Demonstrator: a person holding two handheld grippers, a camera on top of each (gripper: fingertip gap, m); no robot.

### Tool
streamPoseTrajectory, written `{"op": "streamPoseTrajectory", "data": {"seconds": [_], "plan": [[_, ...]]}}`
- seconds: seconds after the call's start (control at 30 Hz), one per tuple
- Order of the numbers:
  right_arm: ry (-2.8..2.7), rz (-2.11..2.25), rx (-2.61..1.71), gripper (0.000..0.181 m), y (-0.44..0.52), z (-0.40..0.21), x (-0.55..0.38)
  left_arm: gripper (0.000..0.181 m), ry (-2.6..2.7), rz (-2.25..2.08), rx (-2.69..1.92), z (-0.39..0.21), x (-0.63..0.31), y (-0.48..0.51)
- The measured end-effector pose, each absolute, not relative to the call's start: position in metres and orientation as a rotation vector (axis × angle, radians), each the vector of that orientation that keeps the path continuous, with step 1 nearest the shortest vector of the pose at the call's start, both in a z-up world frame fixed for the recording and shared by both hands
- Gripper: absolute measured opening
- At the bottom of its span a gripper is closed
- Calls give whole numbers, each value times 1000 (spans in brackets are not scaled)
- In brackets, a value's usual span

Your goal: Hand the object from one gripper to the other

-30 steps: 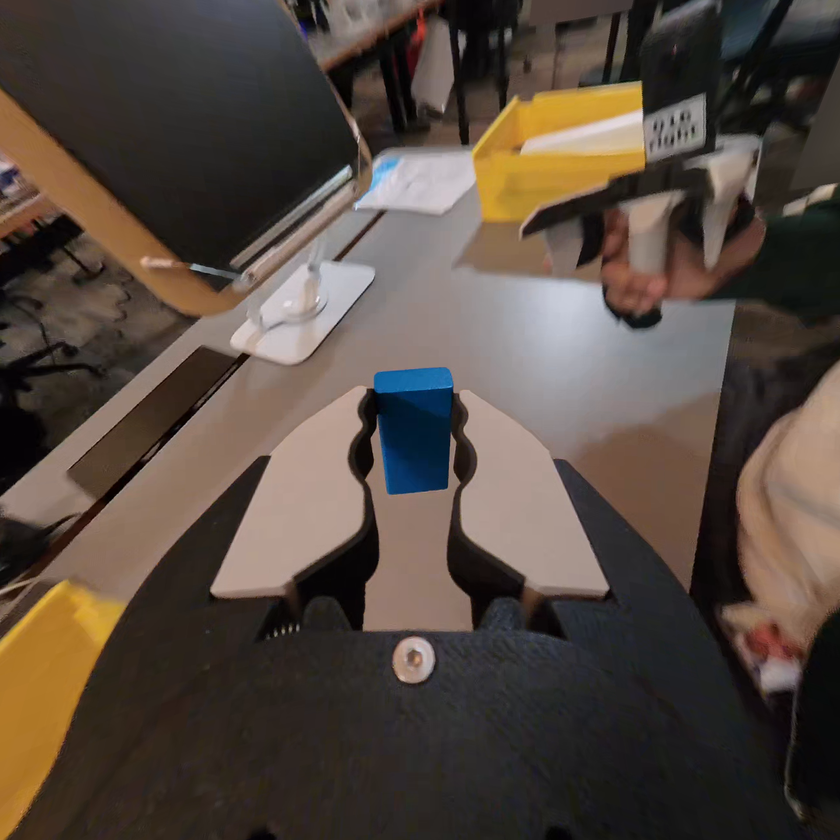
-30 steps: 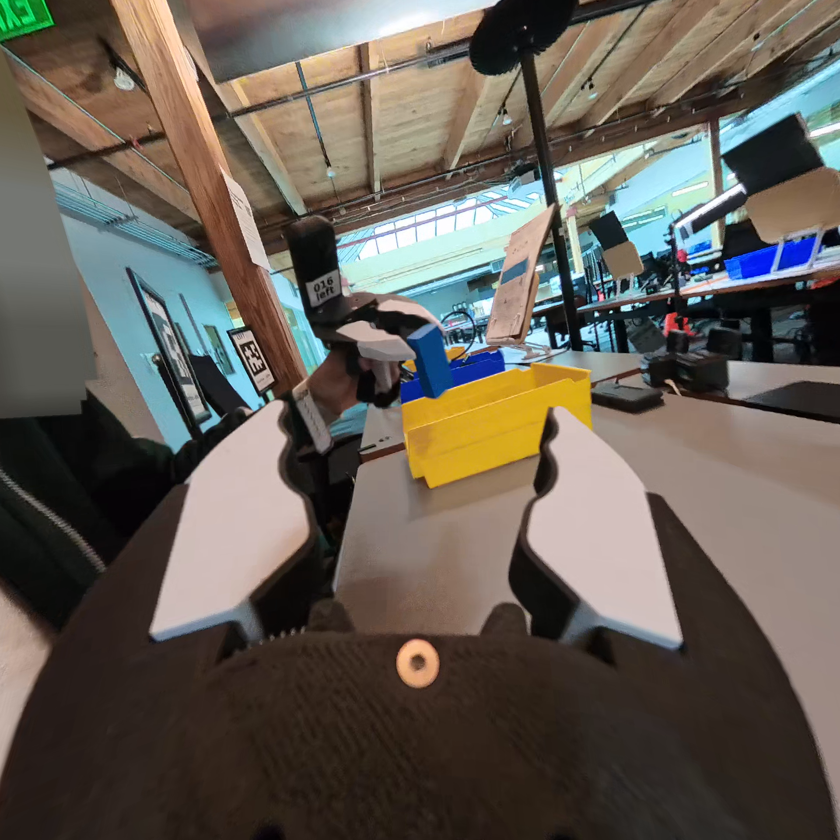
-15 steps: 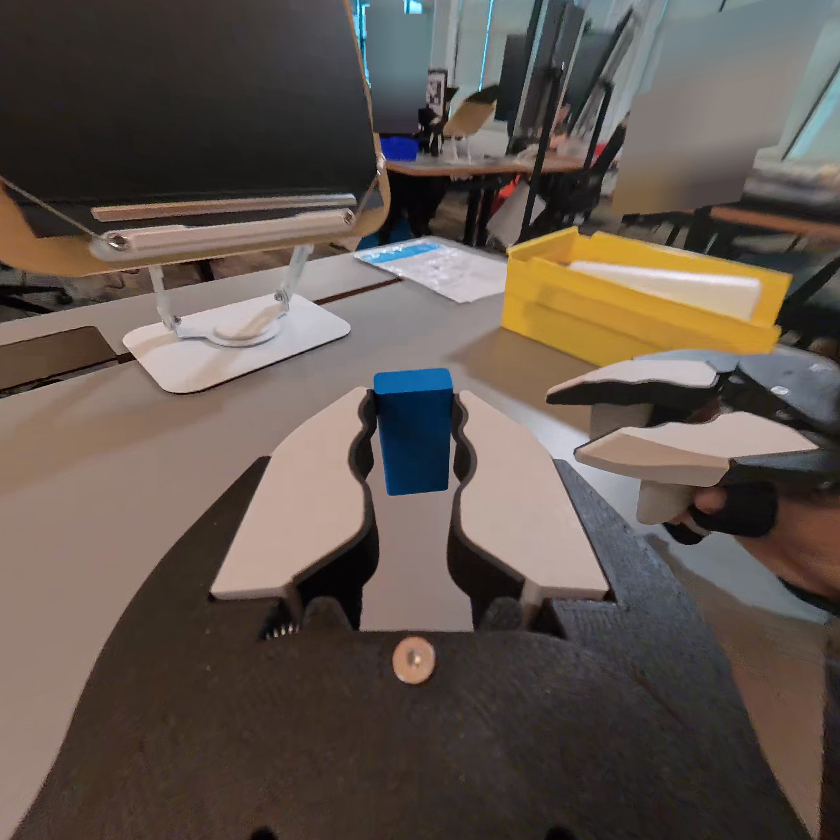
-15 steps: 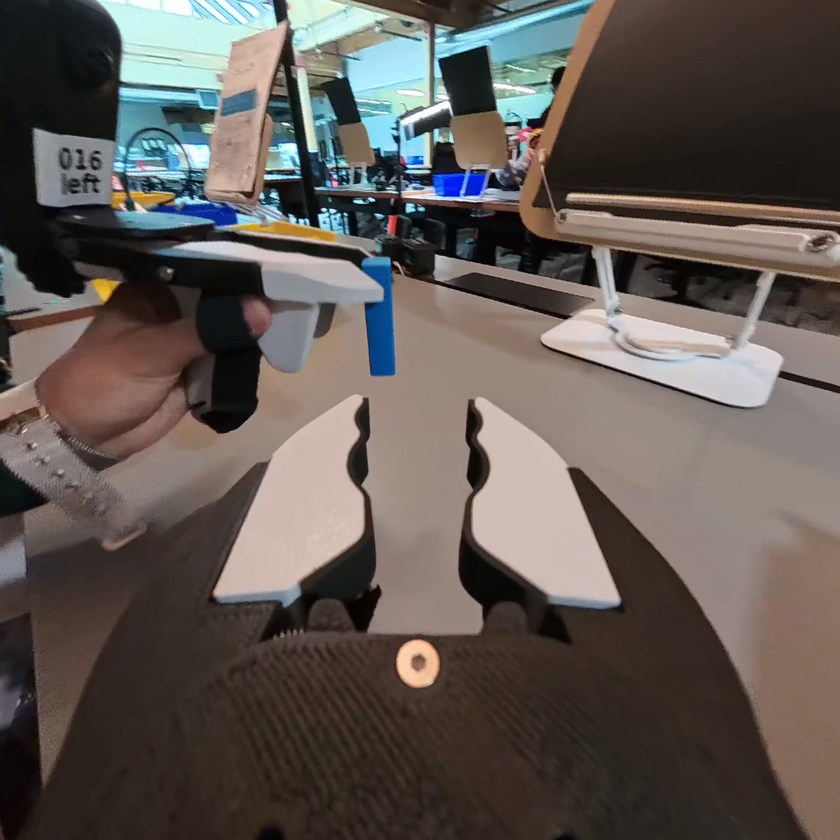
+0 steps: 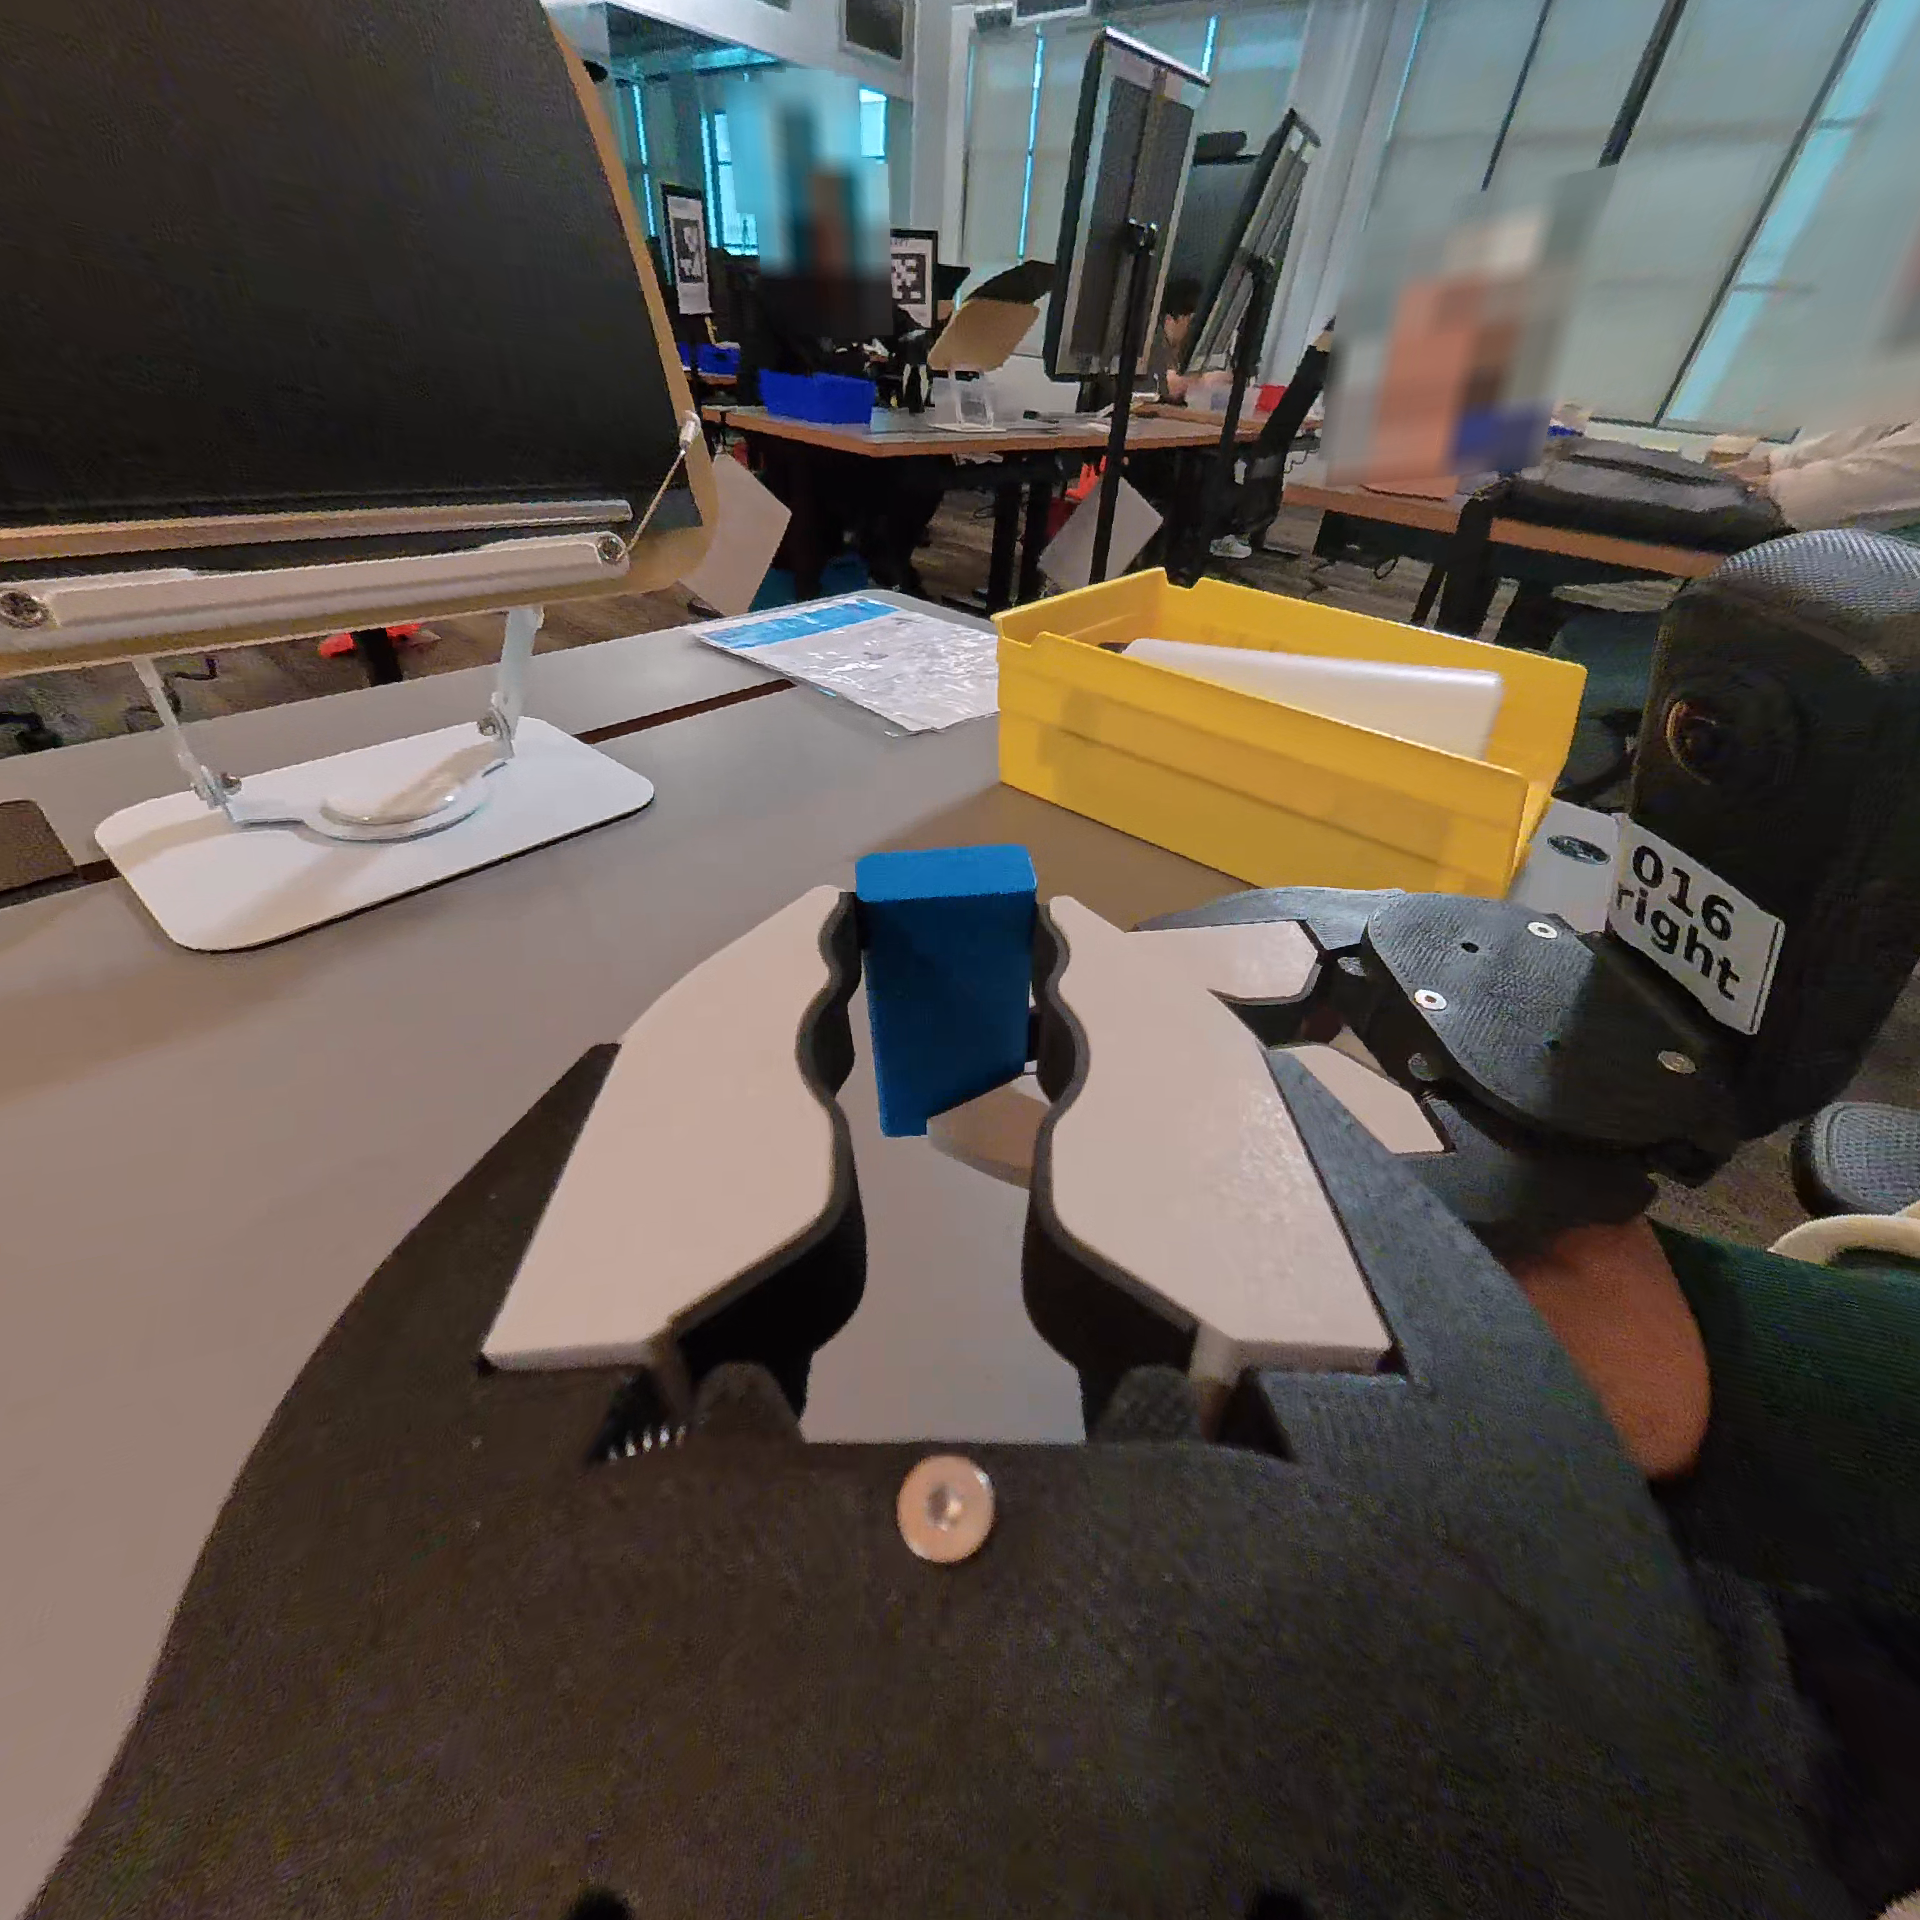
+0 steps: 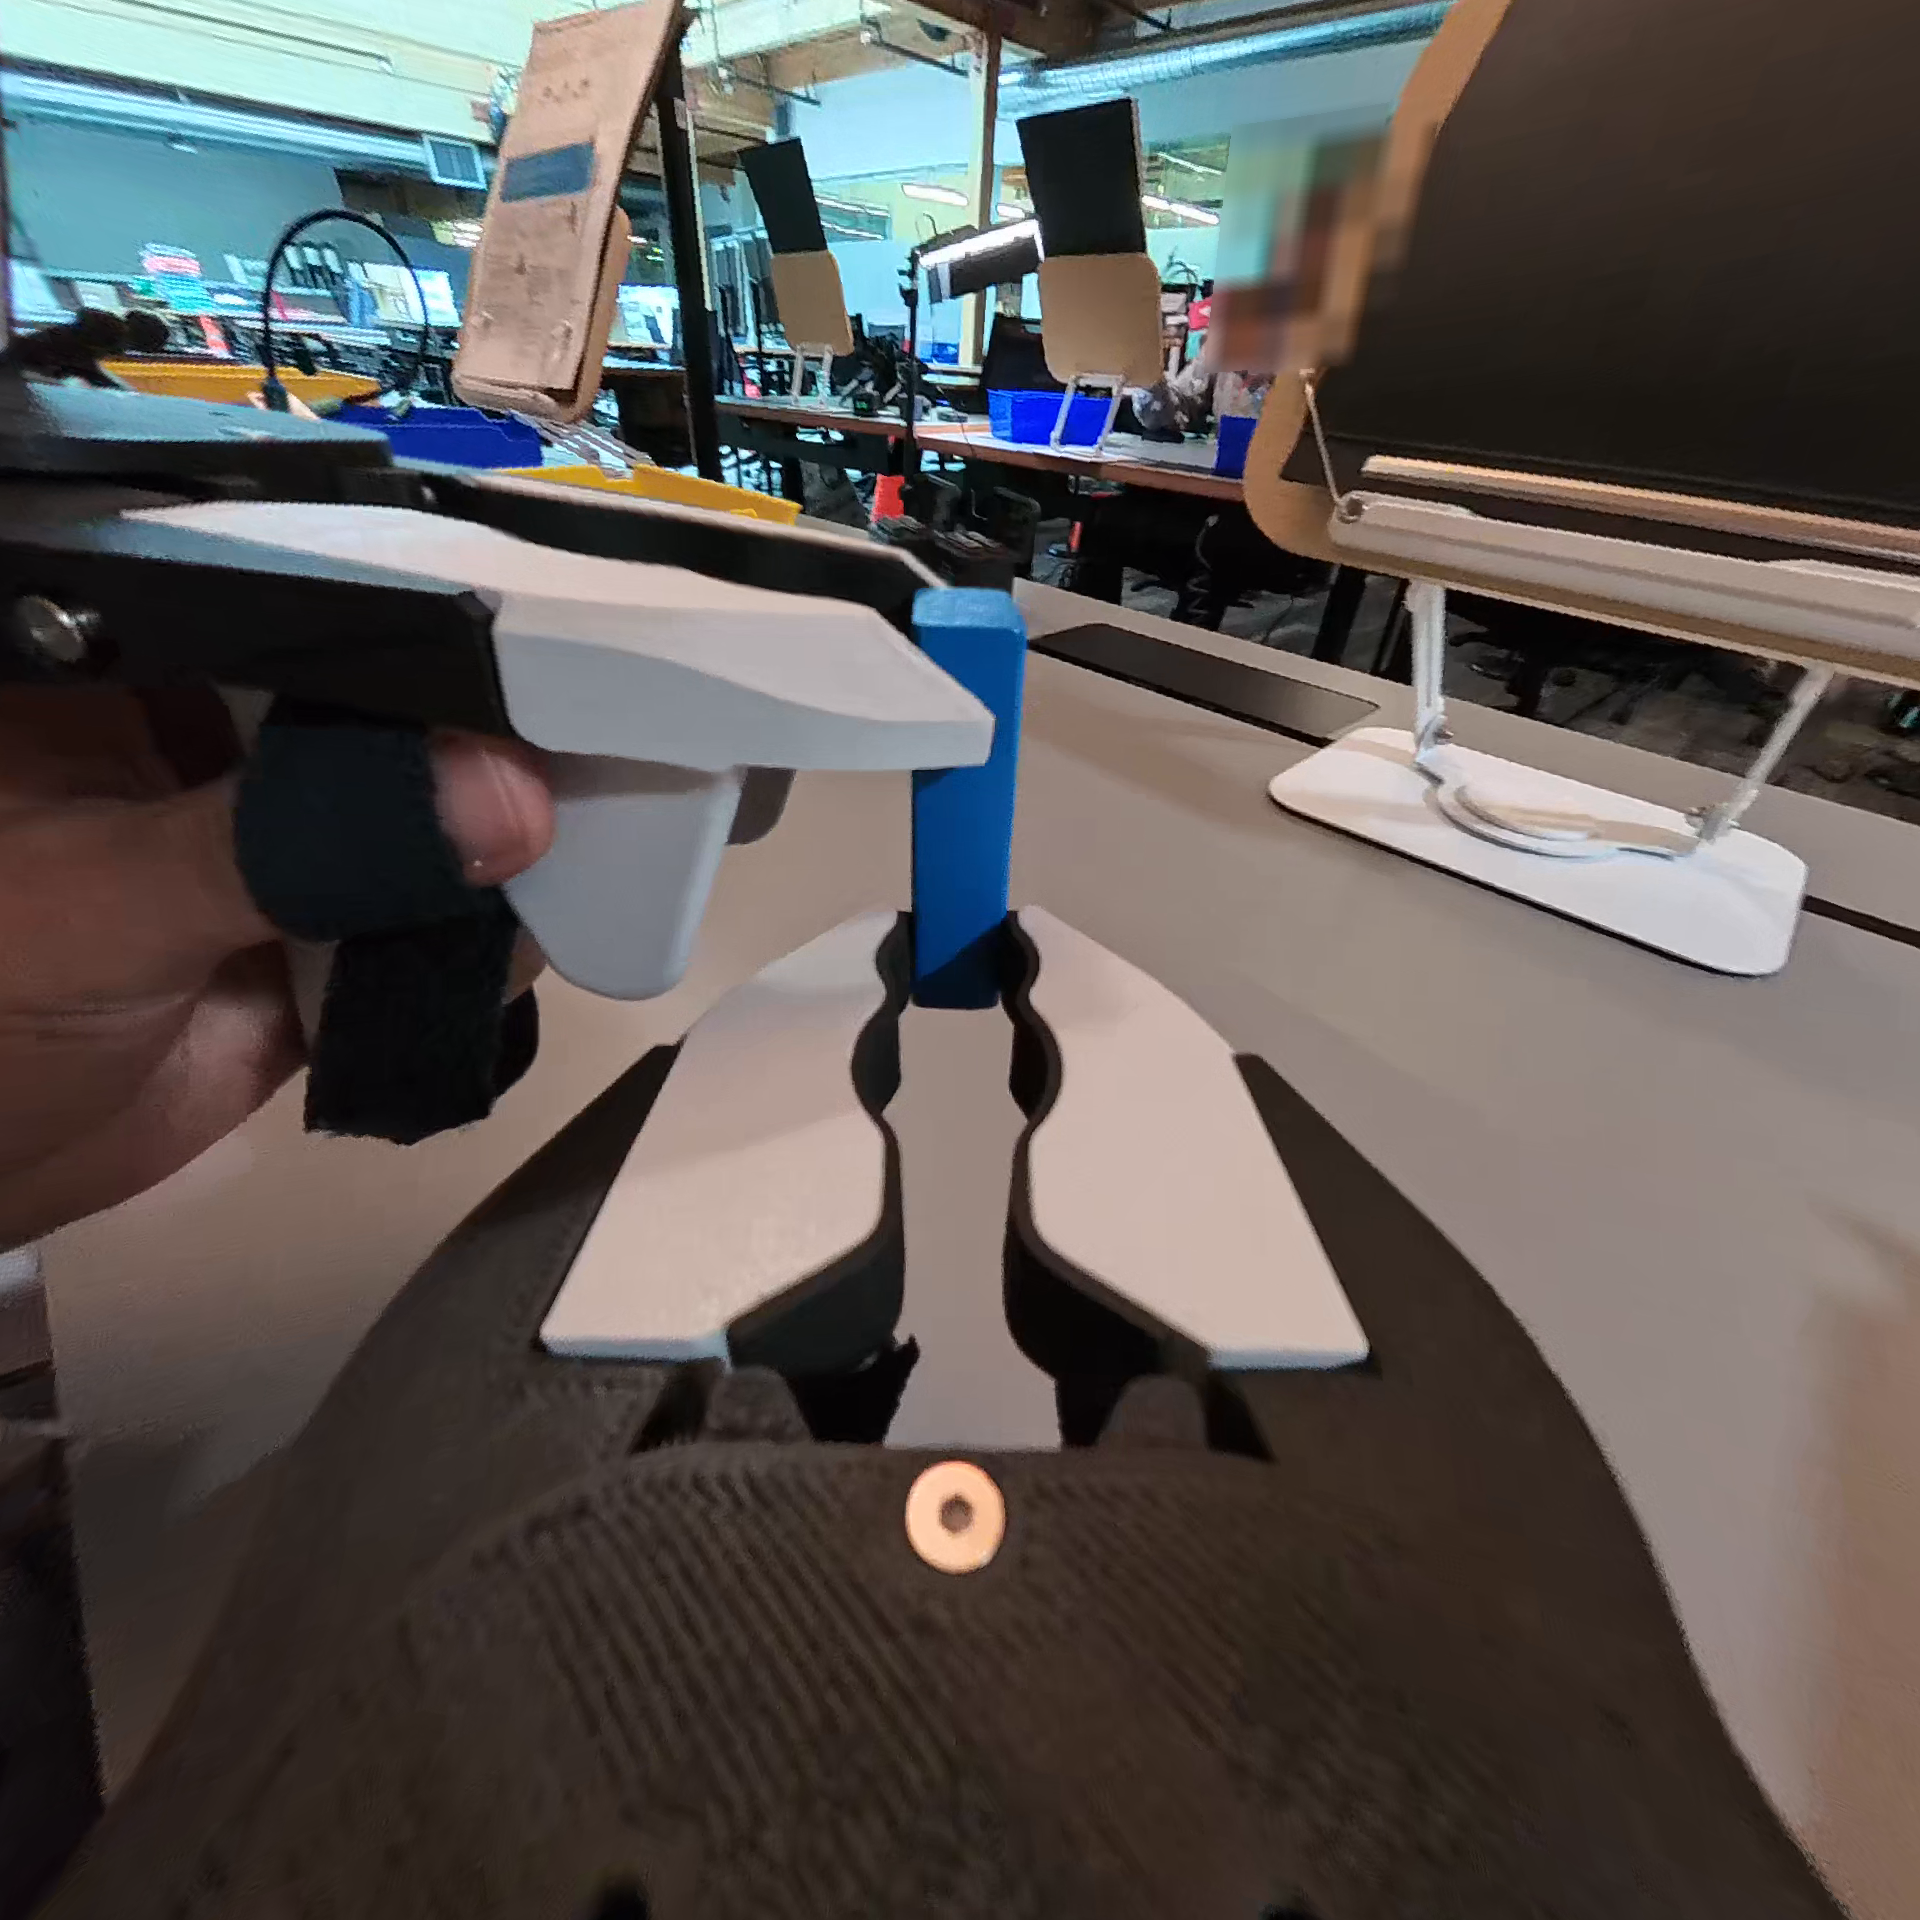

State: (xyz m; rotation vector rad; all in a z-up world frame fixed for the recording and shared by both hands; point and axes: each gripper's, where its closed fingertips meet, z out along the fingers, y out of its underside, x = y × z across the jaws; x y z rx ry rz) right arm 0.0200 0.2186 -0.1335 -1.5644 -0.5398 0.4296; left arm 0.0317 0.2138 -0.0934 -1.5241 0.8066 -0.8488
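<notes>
Block [image 5: 943, 987] in air above desk [image 5: 312, 1060], upright, pinched near top by left gripper [image 5: 943, 997]. Right gripper [image 6: 958, 961] has fingers around block's lower end — narrow, appear touching both sides, firm grip not sure. Advice: press right fingers fully, feel hold, only then loosen left. Keep both hands steady — no twist, block short, overlap small.

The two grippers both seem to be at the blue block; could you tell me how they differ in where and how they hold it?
The left gripper clamps the blue block near its upper end; the right gripper closes on its lower end. Seen from the right wrist view, the left gripper reaches in sideways, level, while the right gripper points straight at the block from below. Both are white-fingered, black-bodied and hand-held above the grey table.
</notes>
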Motion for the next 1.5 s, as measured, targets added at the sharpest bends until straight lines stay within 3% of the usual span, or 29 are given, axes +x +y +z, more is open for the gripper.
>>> {"op": "streamPoseTrajectory", "data": {"seconds": [0.1,0.2,0.3,0.4,0.6,0.73,0.8,1.13,1.17,1.2,1.27,1.3,1.4,1.5], "plan": [[-590,468,-1551,16,219,-132,11,32,789,-878,-1529,-93,21,216],[-609,581,-1521,16,222,-124,6,104,738,-796,-1540,-96,1,232],[-649,770,-1483,16,224,-114,3,115,758,-732,-1477,-101,-21,237],[-655,1014,-1432,16,225,-104,0,105,814,-907,-1451,-110,-30,226],[-754,1335,-1360,16,212,-100,-29,41,840,-1327,-1397,-107,-47,197],[-941,1265,-1386,16,196,-118,-52,40,861,-1343,-1328,-97,-50,191],[-962,1283,-1381,16,188,-120,-55,29,912,-1379,-1314,-97,-44,186],[-903,1154,-1434,18,182,-127,-18,18,1039,-1559,-1299,-94,4,185],[-890,1112,-1433,22,184,-128,-12,17,1045,-1545,-1323,-97,9,188],[-854,1053,-1436,43,190,-127,-4,17,1046,-1537,-1351,-100,14,192],[-719,799,-1398,110,211,-115,21,18,1006,-1578,-1415,-105,21,200],[-714,628,-1318,126,214,-104,34,18,970,-1635,-1472,-108,24,203],[-911,337,-1164,117,196,-97,38,18,905,-1884,-1675,-125,29,202],[-1061,423,-1233,106,189,-124,20,18,881,-2108,-1765,-136,27,194]]}}
